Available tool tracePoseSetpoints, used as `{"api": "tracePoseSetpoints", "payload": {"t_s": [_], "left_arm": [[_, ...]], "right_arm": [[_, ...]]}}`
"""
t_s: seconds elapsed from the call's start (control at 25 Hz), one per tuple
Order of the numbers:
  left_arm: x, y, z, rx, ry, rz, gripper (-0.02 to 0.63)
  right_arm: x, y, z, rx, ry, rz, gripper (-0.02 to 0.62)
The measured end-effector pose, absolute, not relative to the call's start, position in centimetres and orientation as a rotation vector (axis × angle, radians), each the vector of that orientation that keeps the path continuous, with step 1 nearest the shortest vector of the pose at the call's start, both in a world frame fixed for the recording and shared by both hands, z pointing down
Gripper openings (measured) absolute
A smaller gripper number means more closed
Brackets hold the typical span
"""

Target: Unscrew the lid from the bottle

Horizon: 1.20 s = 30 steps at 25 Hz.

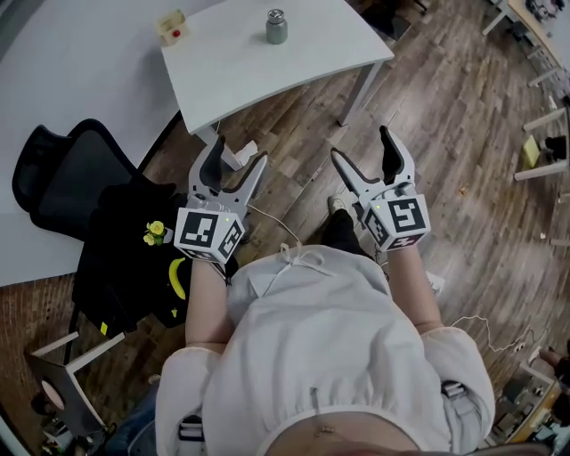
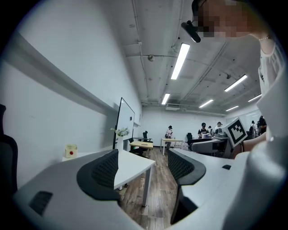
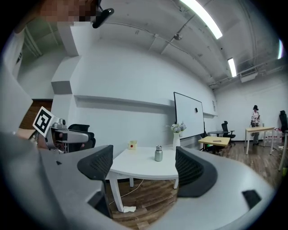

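A black chair (image 1: 52, 175) stands at the nine o'clock edge of the head view, with a dark bag (image 1: 134, 267) slumped just beside it at about eight o'clock.

The left claw (image 1: 239, 151) is held low over the wood floor (image 1: 427, 134), pointing level toward twelve o'clock. Its jaws are spread wide with nothing between them; through the gap its own view shows only a corner of the white surface (image 1: 267, 76), well away.

On that surface, at about eleven o'clock from the person, sits a small beige box (image 1: 172, 27) with a red dot.

To its right, near twelve o'clock, is the bottle (image 1: 276, 28). It is a squat grey metal one standing upright, long axis vertical. Its lid (image 1: 276, 15) is on and faces the ceiling. It stands clear of the box and touches neither claw.

The right claw (image 1: 361, 142) sits at about one o'clock from the person's chest and also points level. Its jaws stand fully apart and empty. In the right gripper view the bottle appears far off, framed between the two pads. A vase (image 3: 176, 140) of flowers stands behind the bottle at its two o'clock.
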<state>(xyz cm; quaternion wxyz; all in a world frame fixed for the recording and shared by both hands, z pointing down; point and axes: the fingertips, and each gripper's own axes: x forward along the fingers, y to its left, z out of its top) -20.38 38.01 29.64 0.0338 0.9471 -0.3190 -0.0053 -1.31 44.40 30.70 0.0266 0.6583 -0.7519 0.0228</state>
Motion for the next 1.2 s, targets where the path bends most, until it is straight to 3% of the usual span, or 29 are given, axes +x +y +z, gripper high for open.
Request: {"api": "tracePoseSetpoints", "payload": {"t_s": [0.6,1.2], "left_arm": [[-0.9,23.9,29.2,2.753,-1.268,-0.020,0.344],[0.2,11.1,33.6,2.612,-1.371,0.109,0.354]], "right_arm": [[16.3,25.7,31.1,1.607,-2.538,0.101,0.403],[16.8,9.9,33.5,1.380,-2.565,0.112,0.399]]}}
